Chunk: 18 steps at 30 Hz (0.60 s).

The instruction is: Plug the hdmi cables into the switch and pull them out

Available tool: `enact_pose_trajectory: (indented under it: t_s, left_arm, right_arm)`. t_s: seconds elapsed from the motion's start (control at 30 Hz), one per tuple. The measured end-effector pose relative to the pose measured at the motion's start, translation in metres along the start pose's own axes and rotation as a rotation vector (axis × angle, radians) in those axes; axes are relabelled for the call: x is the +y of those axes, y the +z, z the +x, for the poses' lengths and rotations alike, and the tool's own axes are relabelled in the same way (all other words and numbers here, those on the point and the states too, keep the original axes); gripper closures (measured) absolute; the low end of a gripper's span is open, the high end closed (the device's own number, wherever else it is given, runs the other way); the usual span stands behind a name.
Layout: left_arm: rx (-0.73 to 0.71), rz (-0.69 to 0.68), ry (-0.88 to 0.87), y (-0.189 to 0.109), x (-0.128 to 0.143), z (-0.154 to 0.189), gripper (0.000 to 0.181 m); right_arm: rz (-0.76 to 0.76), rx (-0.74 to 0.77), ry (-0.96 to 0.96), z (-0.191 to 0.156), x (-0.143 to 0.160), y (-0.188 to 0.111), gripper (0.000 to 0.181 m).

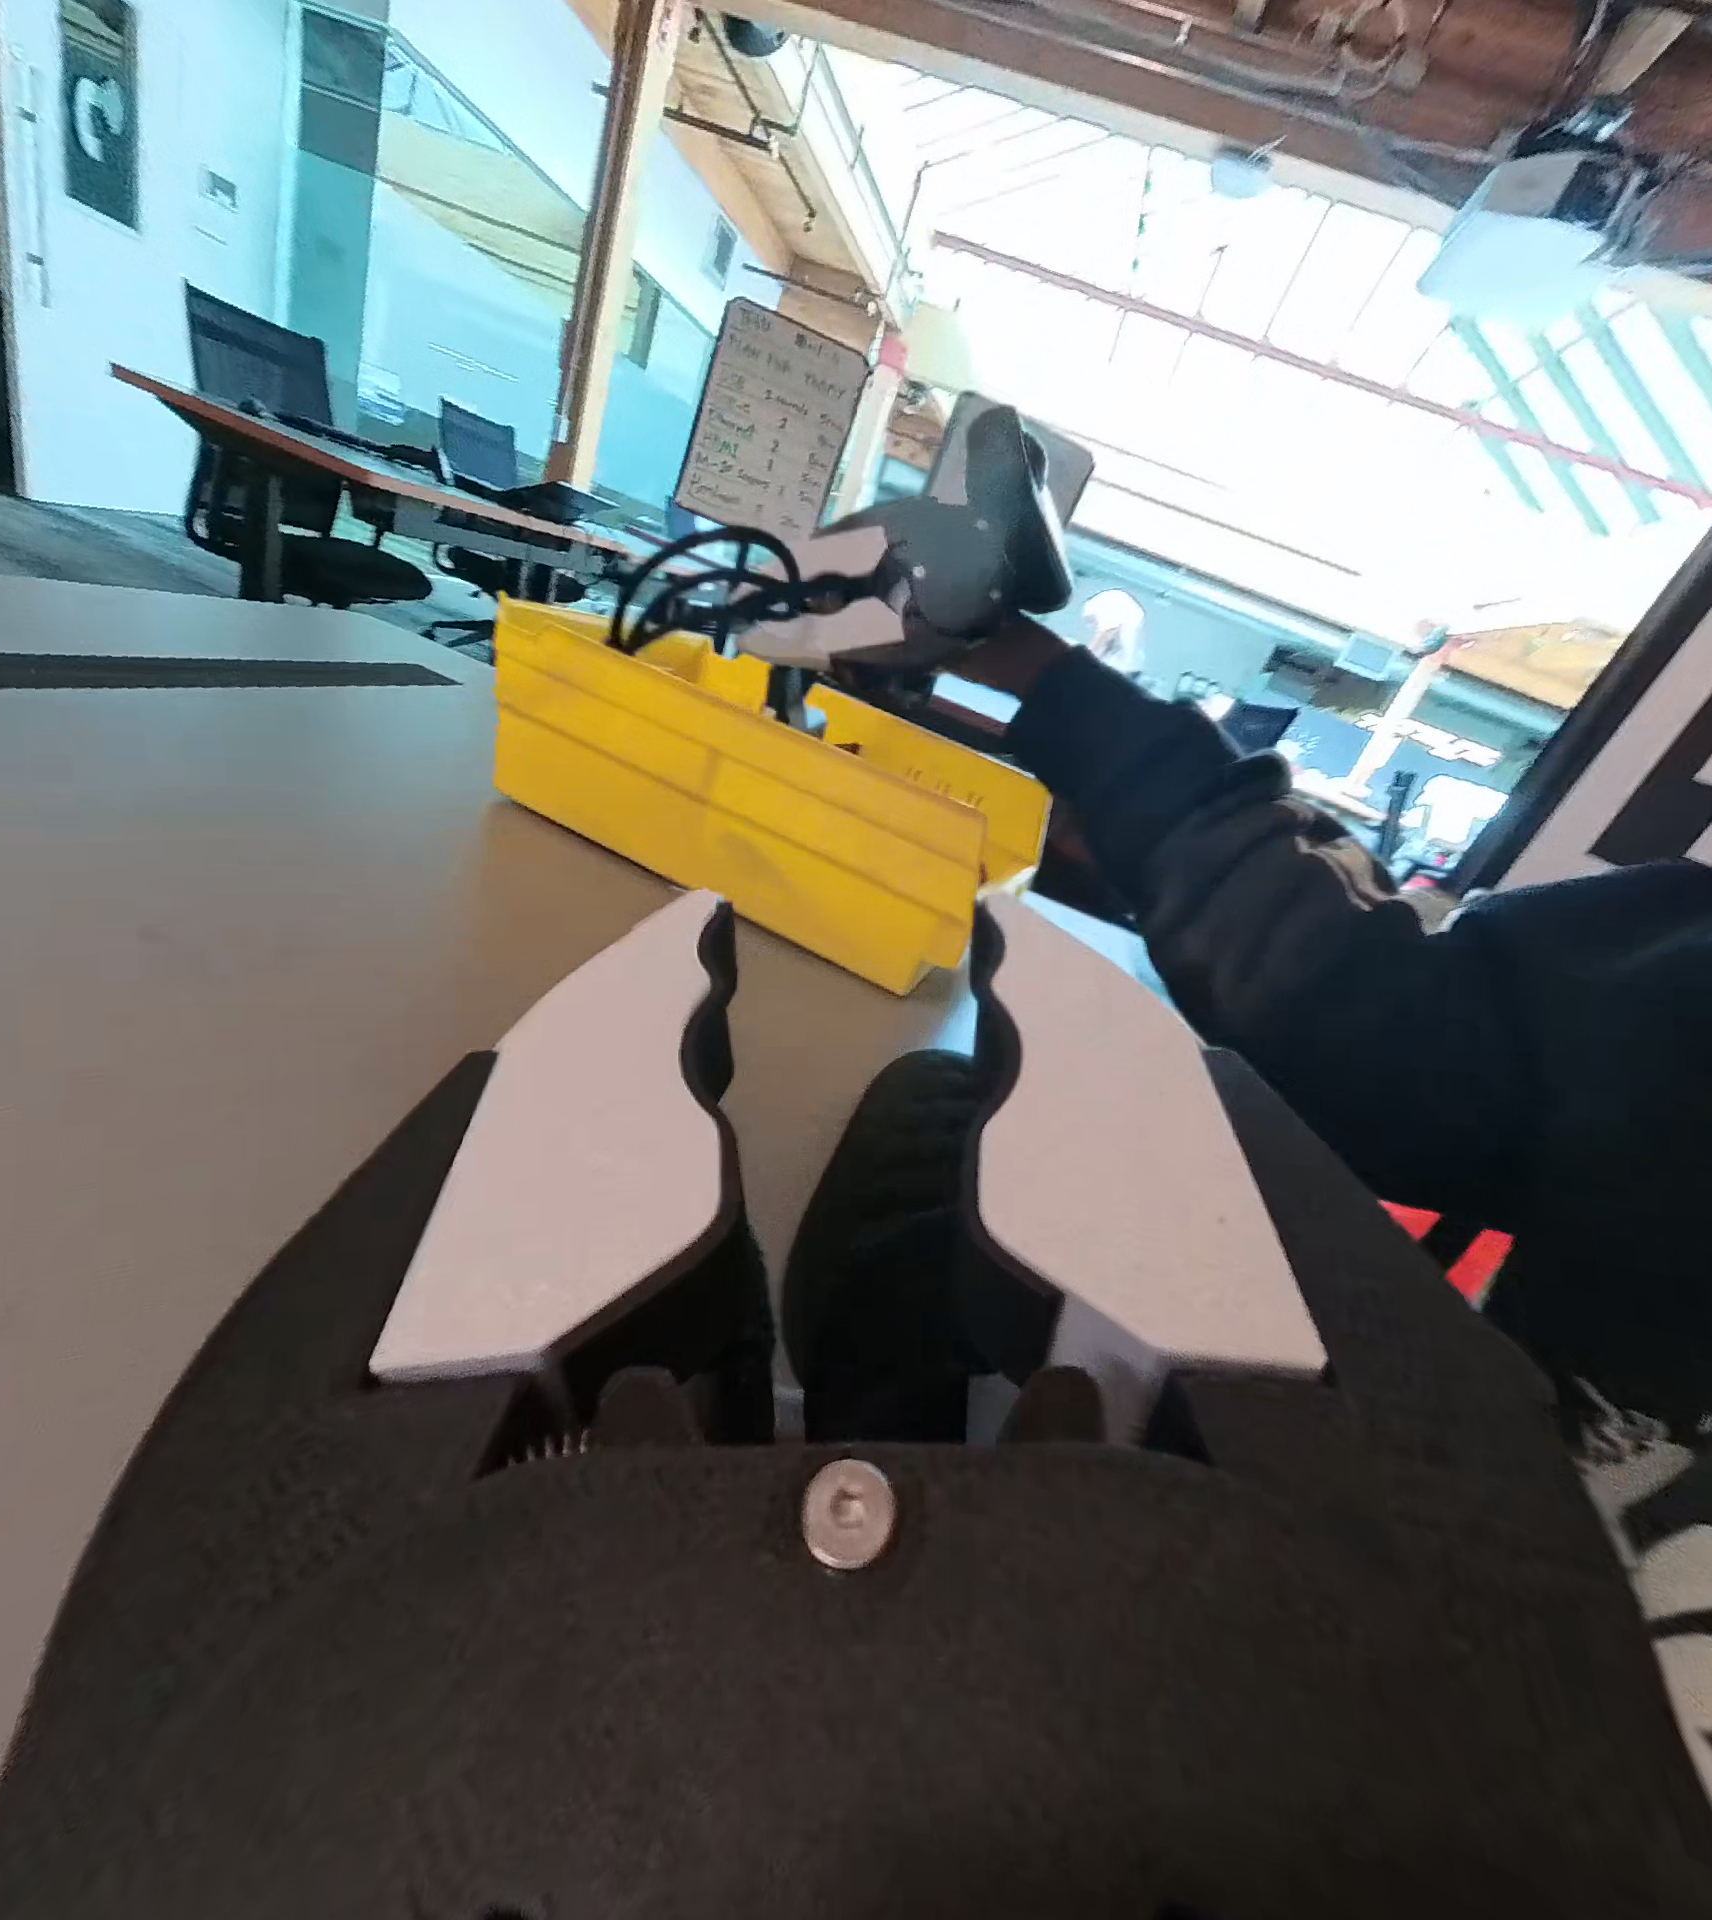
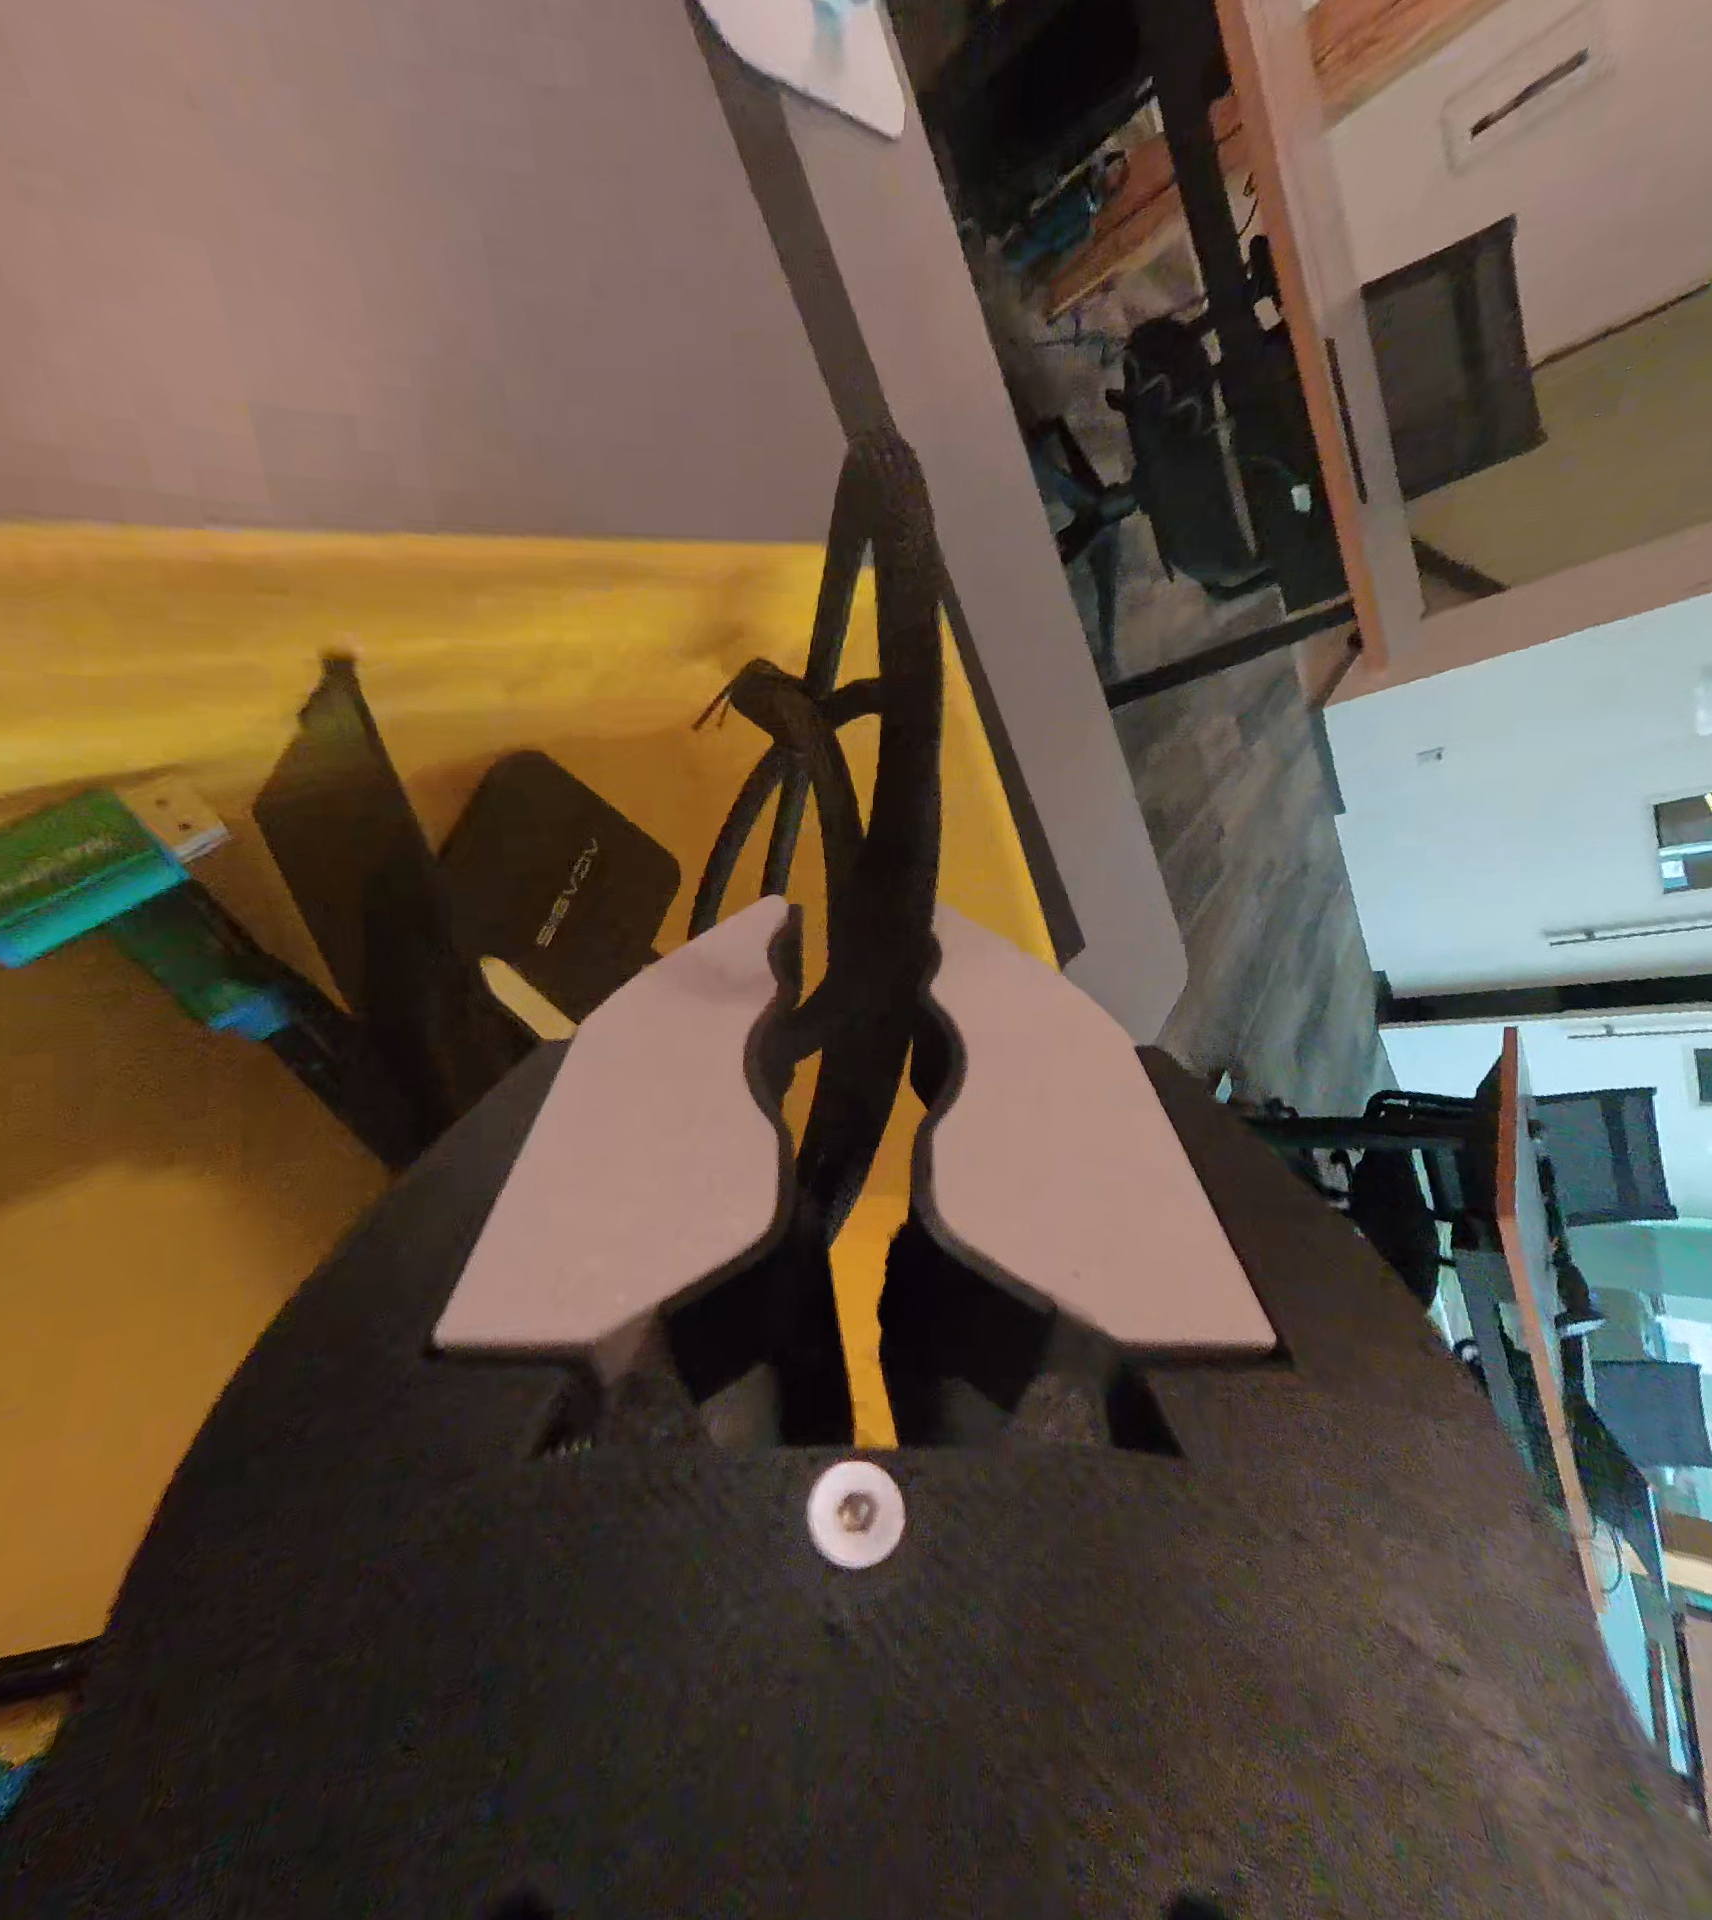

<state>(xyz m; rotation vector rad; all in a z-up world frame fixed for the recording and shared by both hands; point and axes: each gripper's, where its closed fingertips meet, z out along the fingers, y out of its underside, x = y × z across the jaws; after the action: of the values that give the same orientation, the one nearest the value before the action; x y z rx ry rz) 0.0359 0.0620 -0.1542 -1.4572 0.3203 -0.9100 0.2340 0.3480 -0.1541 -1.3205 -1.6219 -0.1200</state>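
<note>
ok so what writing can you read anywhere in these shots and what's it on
I won't copy writing out; here is what bears it.
Whiteboard behind the yellow bin: handwritten lines.
Black-and-white sign, right edge: large block characters, cropped.
Black switch in the bin: small pale logo.
Green HDMI plug: faint print, blurred.
Black braided cable in the right gripper: none visible.

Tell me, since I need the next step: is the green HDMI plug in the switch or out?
Out. The green plug lies in the yellow bin, its metal tip bare, apart from the black switch.
</note>
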Motion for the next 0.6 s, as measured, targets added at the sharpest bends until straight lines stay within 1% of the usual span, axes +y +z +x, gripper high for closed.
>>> enact_pose_trajectory:
  t_s: [0.07,0.1,0.13,0.17,0.2,0.27,0.33,0.37,0.4,0.43,0.47,0.5,0.53,0.57,0.6]
  left_arm:
    - [-0.049,-0.004,0.051,0.0,0.001,-0.006,0.136]
    - [-0.078,-0.011,0.081,-0.001,0.002,-0.009,0.135]
    - [-0.12,-0.027,0.114,-0.001,0.004,-0.015,0.134]
    - [-0.184,-0.06,0.149,-0.002,0.007,-0.024,0.134]
    - [-0.267,-0.101,0.174,-0.005,0.011,-0.035,0.133]
    - [-0.386,-0.151,0.215,-0.009,0.013,-0.051,0.13]
    - [-0.439,-0.158,0.249,-0.011,0.012,-0.057,0.128]
    - [-0.462,-0.158,0.268,-0.012,0.011,-0.059,0.128]
    - [-0.482,-0.159,0.284,-0.014,0.01,-0.061,0.128]
    - [-0.497,-0.163,0.297,-0.015,0.01,-0.062,0.128]
    - [-0.506,-0.17,0.307,-0.015,0.011,-0.063,0.128]
    - [-0.511,-0.177,0.316,-0.015,0.011,-0.063,0.128]
    - [-0.514,-0.183,0.325,-0.015,0.012,-0.063,0.128]
    - [-0.515,-0.188,0.337,-0.015,0.013,-0.063,0.128]
    - [-0.515,-0.192,0.351,-0.014,0.013,-0.062,0.128]
  right_arm:
    - [-0.083,0.023,0.05,-0.003,0.018,0.007,0.16]
    - [-0.111,0.084,0.102,0.002,0.024,0.006,0.159]
    - [-0.11,0.131,0.152,0.008,0.024,0.003,0.155]
    - [-0.069,0.167,0.222,0.012,0.017,-0.004,0.148]
    - [0.012,0.193,0.312,0.017,0.005,-0.014,0.143]
    - [0.224,0.259,0.509,0.029,-0.025,-0.045,0.133]
    - [0.418,0.387,0.638,0.042,-0.044,-0.089,0.115]
    - [0.487,0.492,0.686,0.048,-0.047,-0.115,0.104]
    - [0.539,0.602,0.718,0.051,-0.046,-0.141,0.101]
    - [0.575,0.723,0.745,0.053,-0.041,-0.168,0.103]
    - [0.593,0.854,0.787,0.053,-0.03,-0.194,0.107]
    - [0.589,0.969,0.852,0.051,-0.014,-0.216,0.115]
    - [0.579,1.044,0.924,0.051,0.0,-0.232,0.124]
    - [0.528,1.013,1.004,0.047,0.011,-0.236,0.122]
    - [0.423,0.921,1.088,0.038,0.022,-0.23,0.114]
